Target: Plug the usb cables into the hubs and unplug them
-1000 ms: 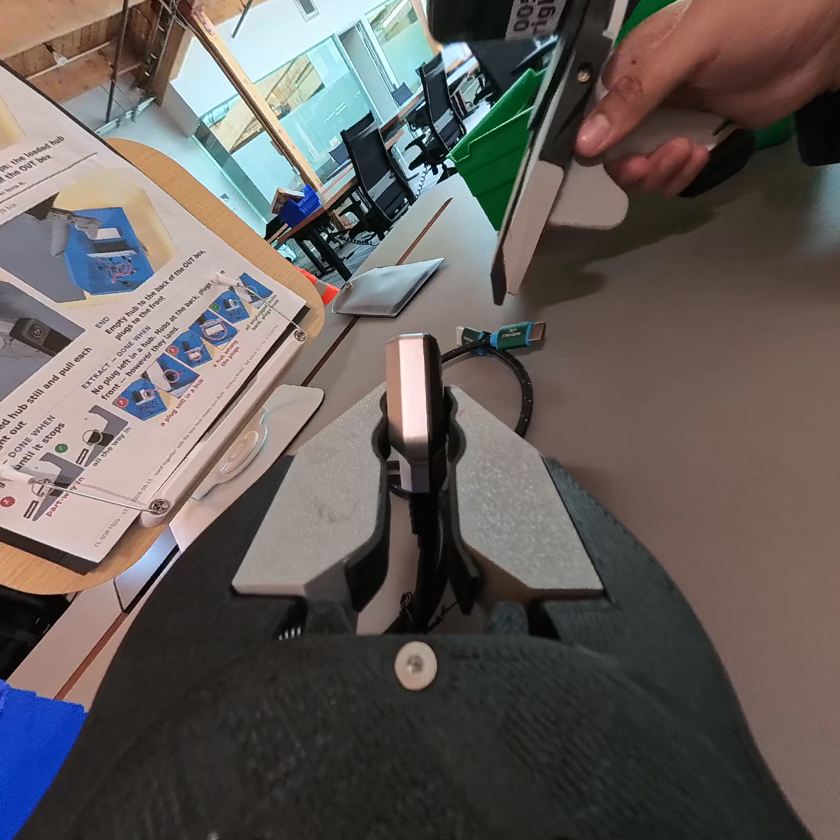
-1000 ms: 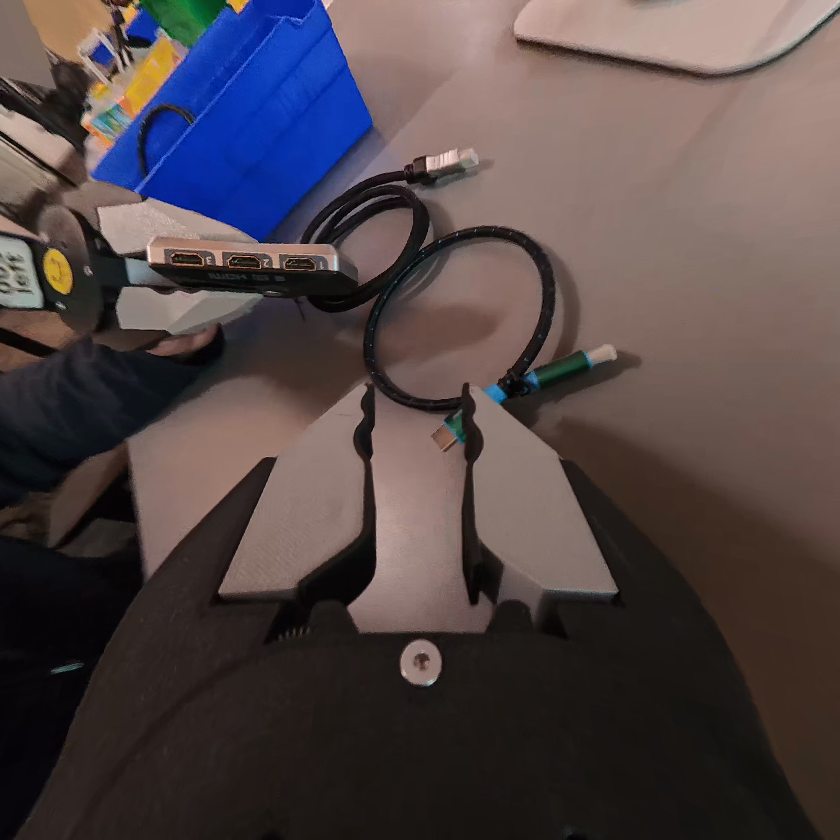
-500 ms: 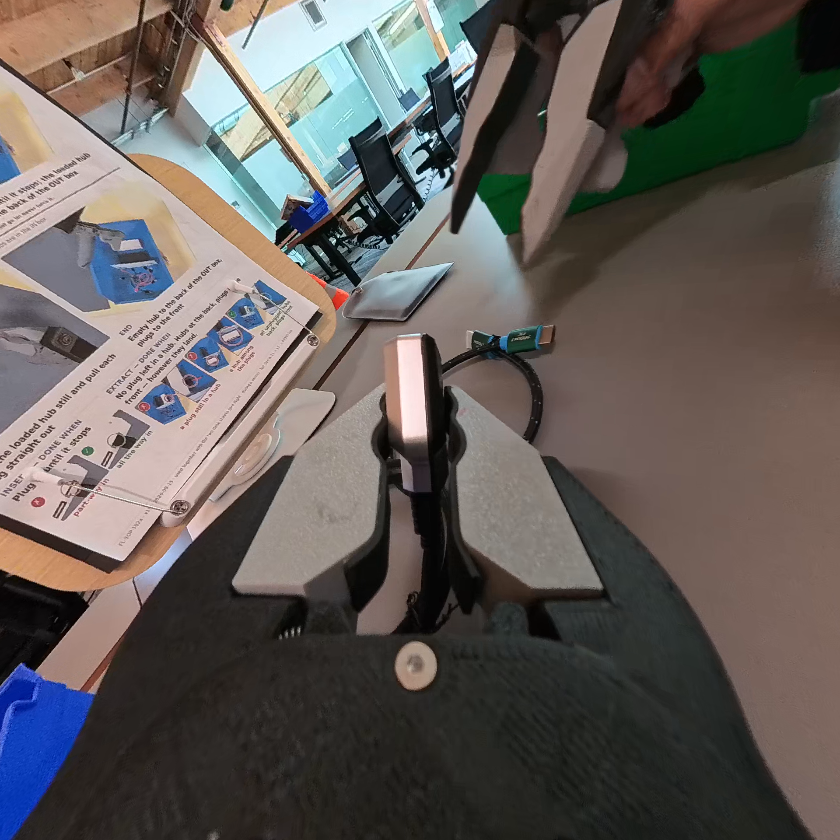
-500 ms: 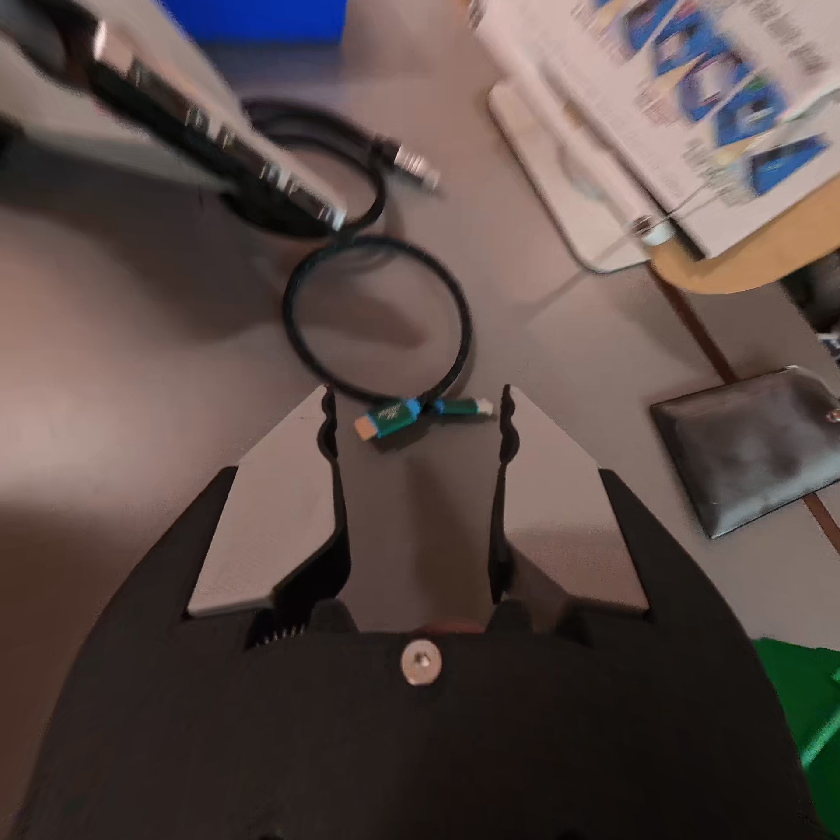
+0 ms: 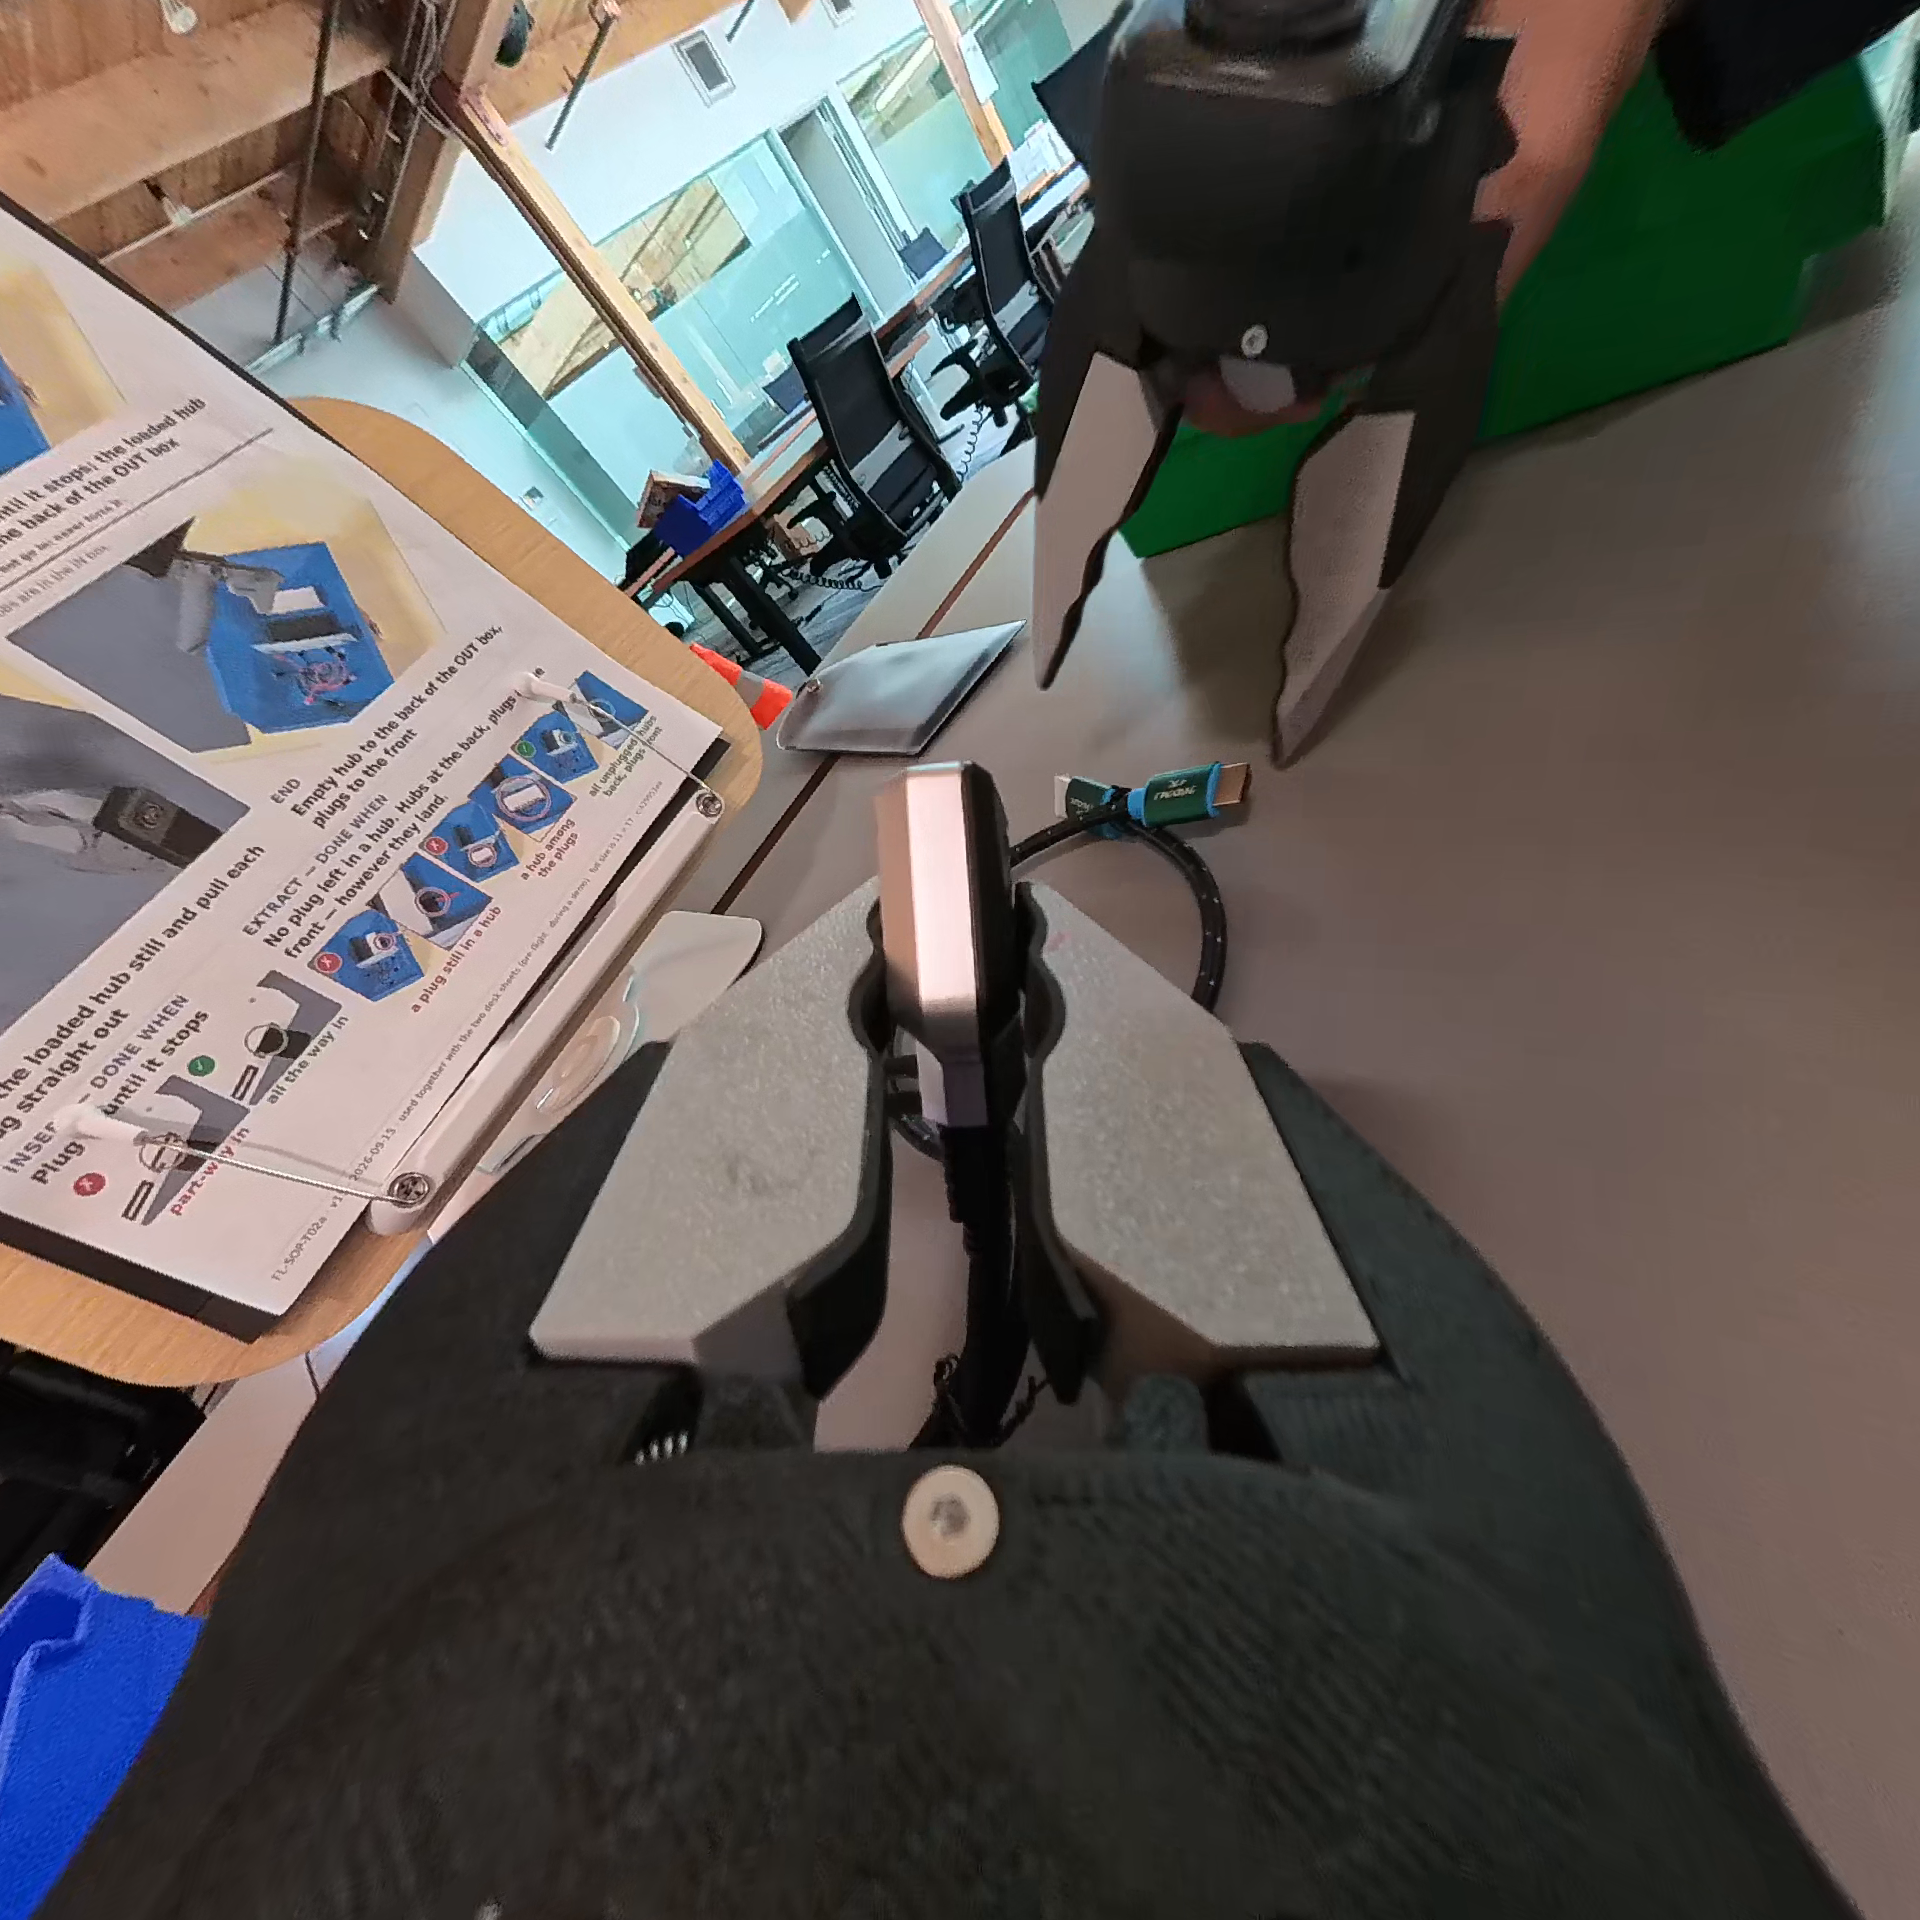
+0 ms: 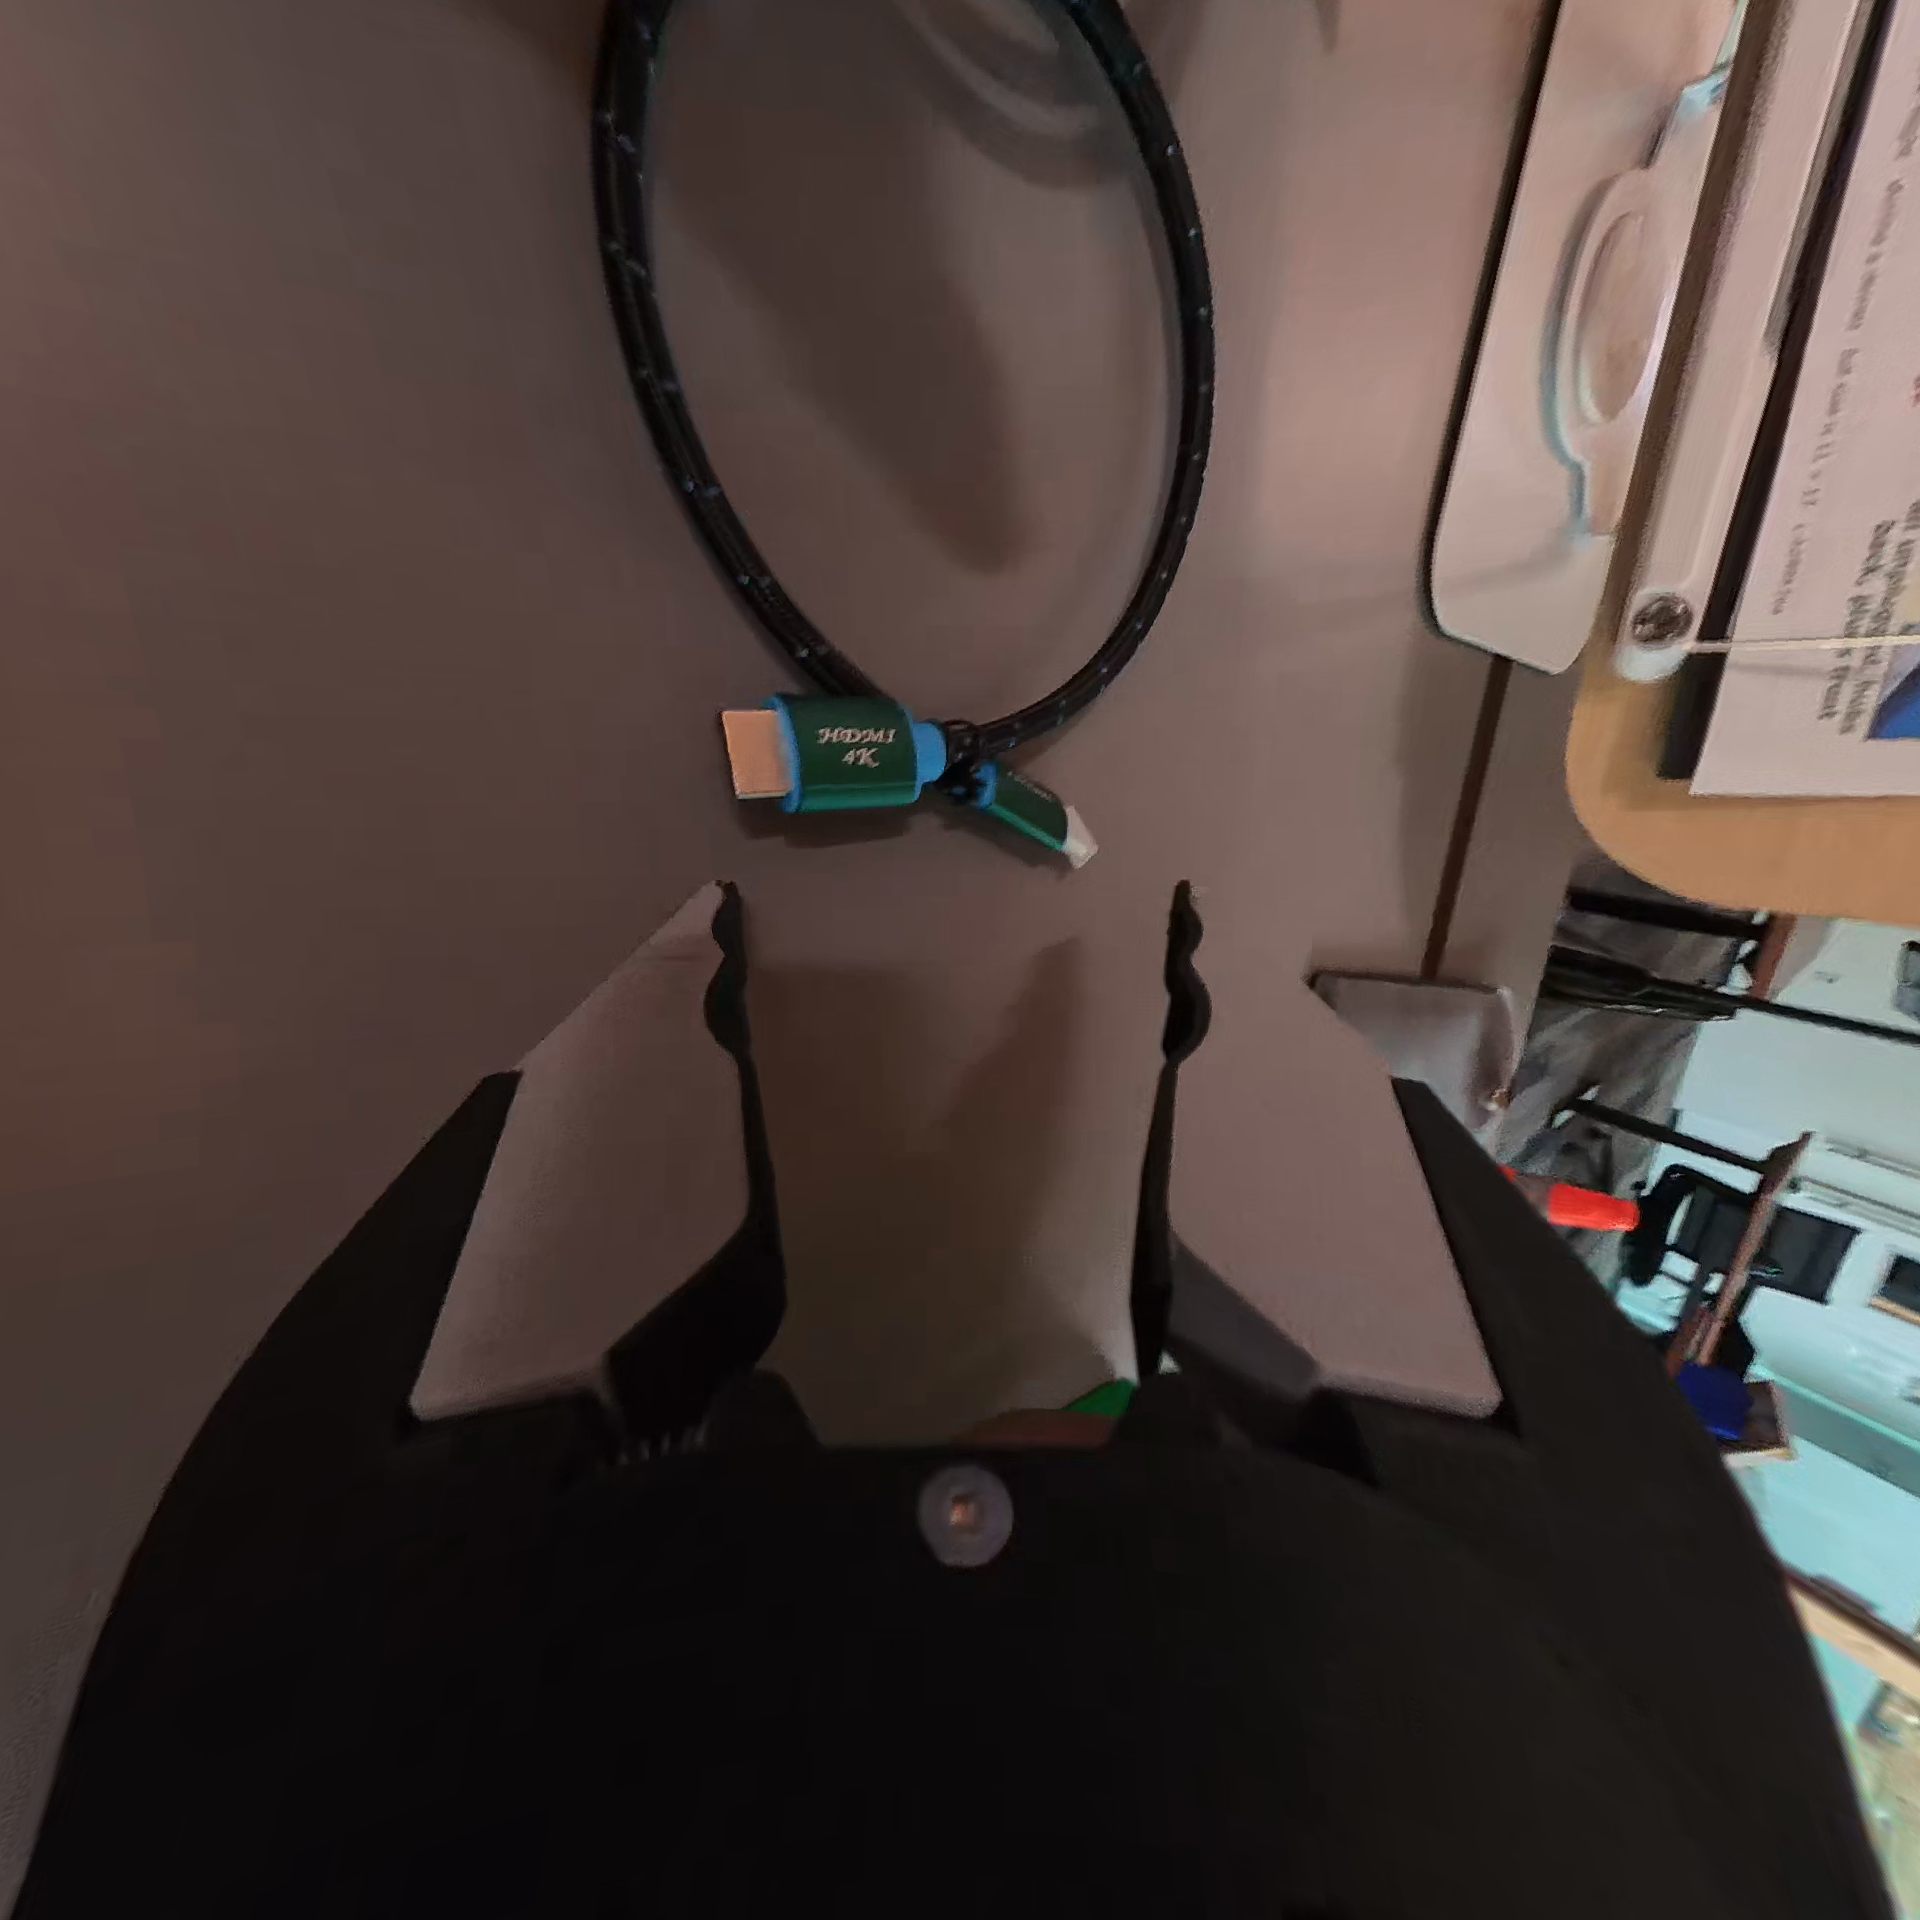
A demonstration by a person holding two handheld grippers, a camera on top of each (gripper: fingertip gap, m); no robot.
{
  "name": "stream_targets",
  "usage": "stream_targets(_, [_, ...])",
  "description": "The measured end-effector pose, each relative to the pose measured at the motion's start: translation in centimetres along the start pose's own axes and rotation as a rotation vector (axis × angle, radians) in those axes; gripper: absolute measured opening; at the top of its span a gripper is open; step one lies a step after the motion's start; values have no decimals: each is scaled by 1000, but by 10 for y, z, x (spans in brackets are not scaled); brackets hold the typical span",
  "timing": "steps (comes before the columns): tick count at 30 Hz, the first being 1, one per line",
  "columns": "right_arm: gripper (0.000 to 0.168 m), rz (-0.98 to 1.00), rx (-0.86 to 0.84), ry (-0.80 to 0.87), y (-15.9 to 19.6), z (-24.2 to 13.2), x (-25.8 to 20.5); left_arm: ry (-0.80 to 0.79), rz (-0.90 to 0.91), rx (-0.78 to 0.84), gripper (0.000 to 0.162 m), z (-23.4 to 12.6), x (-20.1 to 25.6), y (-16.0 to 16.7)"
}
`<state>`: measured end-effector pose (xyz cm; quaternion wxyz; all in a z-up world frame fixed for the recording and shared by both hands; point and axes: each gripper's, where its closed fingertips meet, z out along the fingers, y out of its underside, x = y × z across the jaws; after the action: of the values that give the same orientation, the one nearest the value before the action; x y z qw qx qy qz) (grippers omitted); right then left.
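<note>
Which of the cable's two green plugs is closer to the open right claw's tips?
The smaller-looking plug, angled toward the right claw. The bigger plug lies flat, gold tip pointing away left.

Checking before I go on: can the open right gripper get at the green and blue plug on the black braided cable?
Probably yes. The right gripper is open and empty, and the green and blue plug lies flat on the grey table just past its fingertips, nothing between. The second plug lies close beside it.

The left gripper clamps a slim silver hub, held on edge above the grey tabletop. The right gripper, jaws apart, hovers just over the green-and-blue plugs of a coiled black braided cable lying flat on it.
</note>
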<state>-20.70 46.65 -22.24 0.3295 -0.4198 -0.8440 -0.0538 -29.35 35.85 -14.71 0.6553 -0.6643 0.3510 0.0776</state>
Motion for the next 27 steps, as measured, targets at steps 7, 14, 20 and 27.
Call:
stream_targets(7, [38, -89, 80, -42, -32, 14, -13, 4, -17, -10, 19, 2, -1, 2])
stream_targets(14, [9, -101, 100, -124, -55, -17, -57, -3, -12, -10, 19, 1, -2, 2])
stream_targets(20, [27, -59, 206, -257, -86, -63, -112, -17, -32, -4, 19, -1, -7, 1])
stream_targets(27, [52, 302, 216, -395, -80, -69, -108, -2, 11, -4, 19, -1, -2, 3])
